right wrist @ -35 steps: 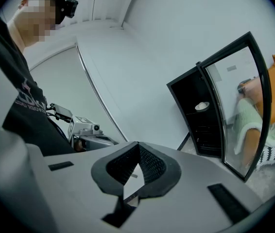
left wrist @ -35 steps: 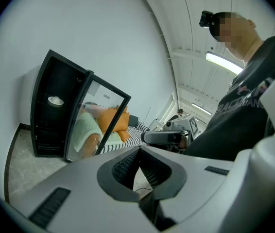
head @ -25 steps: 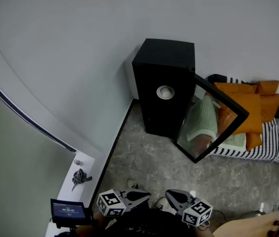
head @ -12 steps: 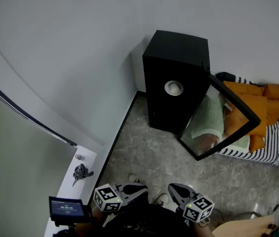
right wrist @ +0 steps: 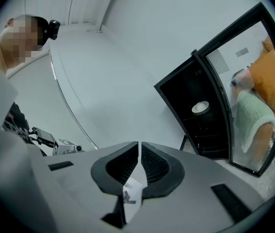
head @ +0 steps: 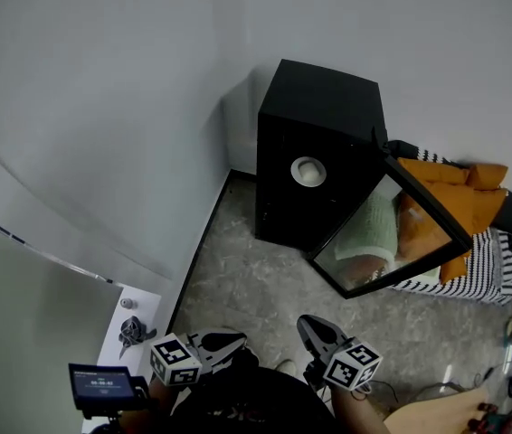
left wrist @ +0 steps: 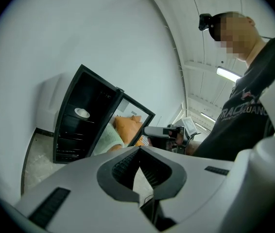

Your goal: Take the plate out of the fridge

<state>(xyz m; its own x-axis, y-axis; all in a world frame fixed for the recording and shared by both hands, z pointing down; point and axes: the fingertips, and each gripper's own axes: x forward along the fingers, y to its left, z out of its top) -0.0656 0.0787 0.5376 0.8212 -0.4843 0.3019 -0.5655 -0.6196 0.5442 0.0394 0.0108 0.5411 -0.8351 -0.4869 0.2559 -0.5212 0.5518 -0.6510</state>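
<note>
Small white round plate (head: 308, 171) lies flat on shelf inside black mini fridge (head: 324, 107); glass door (head: 378, 233) stands open. Left gripper (head: 241, 338) and right gripper (head: 303, 322): jaws together, empty. Plate straight ahead, well apart; right gripper looks nearer.

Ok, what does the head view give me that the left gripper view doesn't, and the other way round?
Only the head view shows the narrow white ledge along the wall and the small black screen below it. Only the left gripper view shows the left gripper with its jaws together and nothing between them, plus the long lit ceiling light. Both show the tall black fridge with its glass door swung open, the small round white plate on a shelf inside, and the orange cushions beside it.
</note>
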